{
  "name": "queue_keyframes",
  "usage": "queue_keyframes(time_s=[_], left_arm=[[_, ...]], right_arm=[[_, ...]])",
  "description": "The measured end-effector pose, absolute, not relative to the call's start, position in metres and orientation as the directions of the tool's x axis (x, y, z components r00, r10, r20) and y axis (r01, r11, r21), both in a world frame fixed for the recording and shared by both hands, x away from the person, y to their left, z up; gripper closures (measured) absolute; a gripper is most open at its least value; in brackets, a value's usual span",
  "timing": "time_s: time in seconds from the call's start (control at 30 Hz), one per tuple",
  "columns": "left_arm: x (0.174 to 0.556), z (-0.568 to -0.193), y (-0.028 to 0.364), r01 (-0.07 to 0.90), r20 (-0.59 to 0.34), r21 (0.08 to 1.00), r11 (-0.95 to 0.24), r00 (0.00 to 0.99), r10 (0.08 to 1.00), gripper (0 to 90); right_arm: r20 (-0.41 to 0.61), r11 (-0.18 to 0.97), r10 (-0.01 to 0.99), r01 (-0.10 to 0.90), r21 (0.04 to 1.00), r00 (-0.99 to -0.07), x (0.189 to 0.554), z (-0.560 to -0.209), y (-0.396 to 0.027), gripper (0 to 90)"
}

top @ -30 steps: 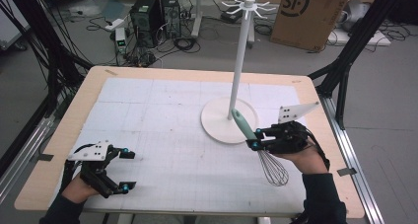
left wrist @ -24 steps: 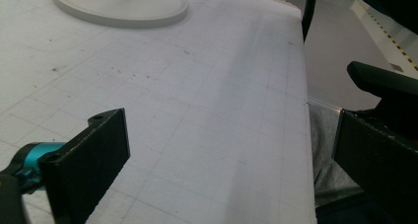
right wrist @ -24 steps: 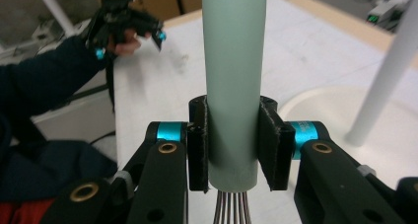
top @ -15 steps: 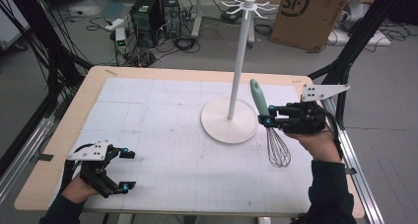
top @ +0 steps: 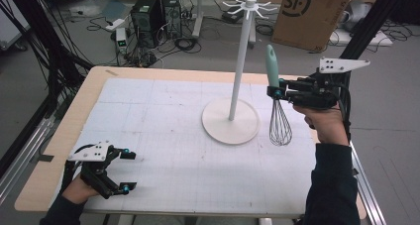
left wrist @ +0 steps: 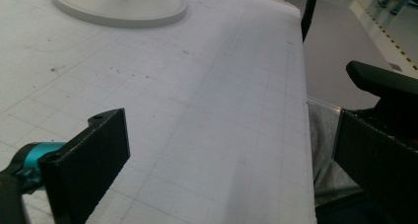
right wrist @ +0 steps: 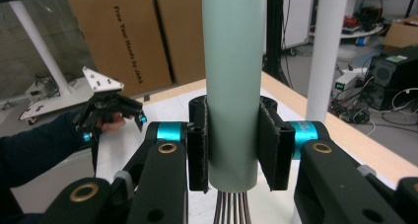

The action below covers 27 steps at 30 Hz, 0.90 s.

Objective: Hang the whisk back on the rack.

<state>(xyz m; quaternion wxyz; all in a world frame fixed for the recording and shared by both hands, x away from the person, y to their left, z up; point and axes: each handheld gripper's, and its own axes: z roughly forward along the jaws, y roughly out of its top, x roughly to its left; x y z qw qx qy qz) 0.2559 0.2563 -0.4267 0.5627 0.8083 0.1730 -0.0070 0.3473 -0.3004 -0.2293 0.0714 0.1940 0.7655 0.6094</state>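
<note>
Whisk upright in the right gripper, beside the hook stand

The right gripper (top: 275, 91) is clamped on the pale green handle of the whisk (top: 273, 76), its 2 pads pressing the lower end; the long axis stands near vertical, wire loops hanging above the table (top: 148, 116). The stand (top: 239, 61) rises just left of the whisk, its ring of hooks (top: 250, 4) higher than the handle tip, so hanging likely needs more lift. The left gripper (top: 128, 170) rests well apart, jaws spread, holding nothing.
</note>
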Motion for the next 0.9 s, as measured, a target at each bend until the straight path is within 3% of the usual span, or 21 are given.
queue_keyframes(time_s=[0.9], left_arm=[[0.255, -0.426, 0.257, 0.286, -0.203, 0.906, -0.313, 0.941, 0.270, 1.7]], right_arm=[[0.151, 0.113, 0.381, 0.208, 0.972, -0.912, 0.383, -0.189, -0.296, 68.9]])
